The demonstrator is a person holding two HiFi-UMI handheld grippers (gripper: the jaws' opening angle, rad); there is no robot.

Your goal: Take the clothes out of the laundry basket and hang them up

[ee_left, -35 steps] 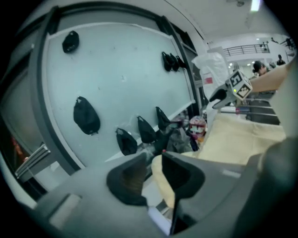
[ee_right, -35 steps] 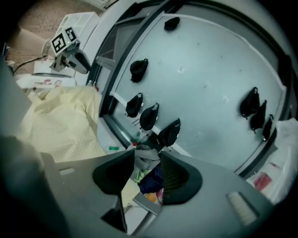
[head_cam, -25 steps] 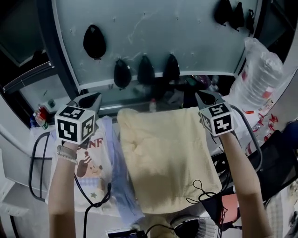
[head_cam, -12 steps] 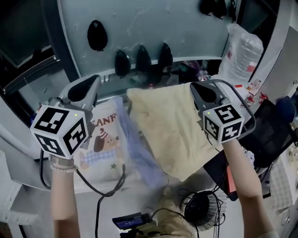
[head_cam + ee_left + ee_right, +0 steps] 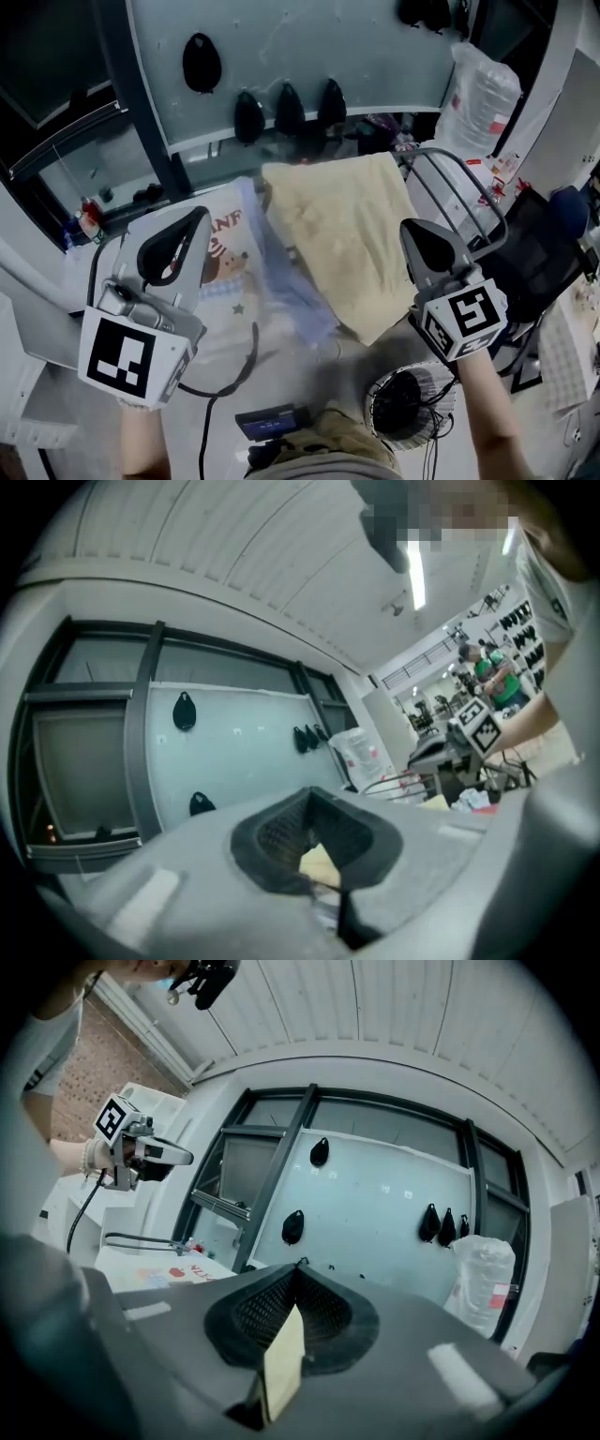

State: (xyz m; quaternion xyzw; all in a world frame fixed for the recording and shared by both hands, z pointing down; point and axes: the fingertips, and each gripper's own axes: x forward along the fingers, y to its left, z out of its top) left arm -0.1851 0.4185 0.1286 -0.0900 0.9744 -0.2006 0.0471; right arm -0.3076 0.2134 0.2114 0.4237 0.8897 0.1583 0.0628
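Note:
A pale yellow cloth point(image 5: 342, 234) hangs draped over a rack. To its left lie a thin lavender garment point(image 5: 291, 291) and a white garment with a cartoon print point(image 5: 220, 267). My left gripper point(image 5: 192, 225) hovers above the printed garment, shut, touching no cloth. My right gripper point(image 5: 412, 234) is at the yellow cloth's right edge, nearer to me than the cloth, also shut. In the left gripper view point(image 5: 314, 855) and the right gripper view point(image 5: 286, 1335), only a pale yellow sliver shows in the slit between the shut jaws. Both point level at the wall.
A pale wall panel point(image 5: 375, 47) with several black hooks point(image 5: 286, 103) faces me. A stuffed clear plastic bag point(image 5: 483, 89) stands at the back right, beside a wire rail point(image 5: 459, 183). A round dark mesh object point(image 5: 403, 408), a black cable point(image 5: 234, 366) and a small black device point(image 5: 272, 422) lie below.
Both grippers have drawn back from the yellow cloth's far corners toward me and spread apart. The cloth stays draped on the rack.

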